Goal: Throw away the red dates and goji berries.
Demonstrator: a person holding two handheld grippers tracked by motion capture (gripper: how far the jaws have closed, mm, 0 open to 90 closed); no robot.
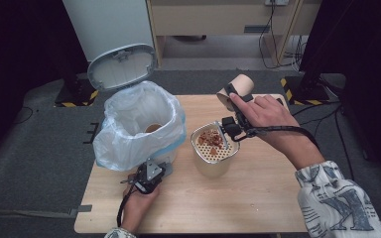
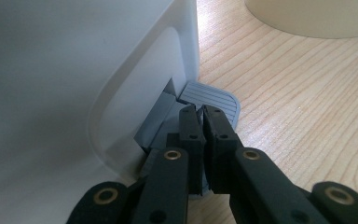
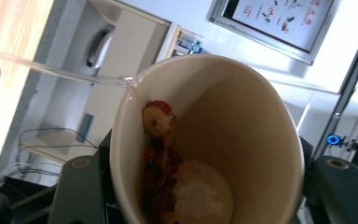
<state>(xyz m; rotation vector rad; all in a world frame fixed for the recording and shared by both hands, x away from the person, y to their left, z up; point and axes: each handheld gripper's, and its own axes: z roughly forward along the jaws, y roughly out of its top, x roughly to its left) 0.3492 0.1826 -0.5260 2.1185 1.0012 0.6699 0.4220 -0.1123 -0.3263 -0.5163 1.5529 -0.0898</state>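
The left gripper [image 2: 200, 112], jaws pressed together, is pressing the bin's pedal [image 2: 212, 100]. The right gripper [image 1: 235, 106] is clamping a tilted paper cup [image 3: 205, 140], its jaws mostly hidden.

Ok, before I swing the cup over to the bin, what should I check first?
1. Bin lid up: ok, it stands open over the bag liner.
2. Left gripper on the pedal: ok, its shut jaws rest on it.
3. Right gripper grip on the paper cup: ok, clamped, with the cup tipped over.
4. Cup emptied: not ok, fruit slices cling to the inside wall.
5. Strainer pot: ok, upright on the table and holding poured pieces.
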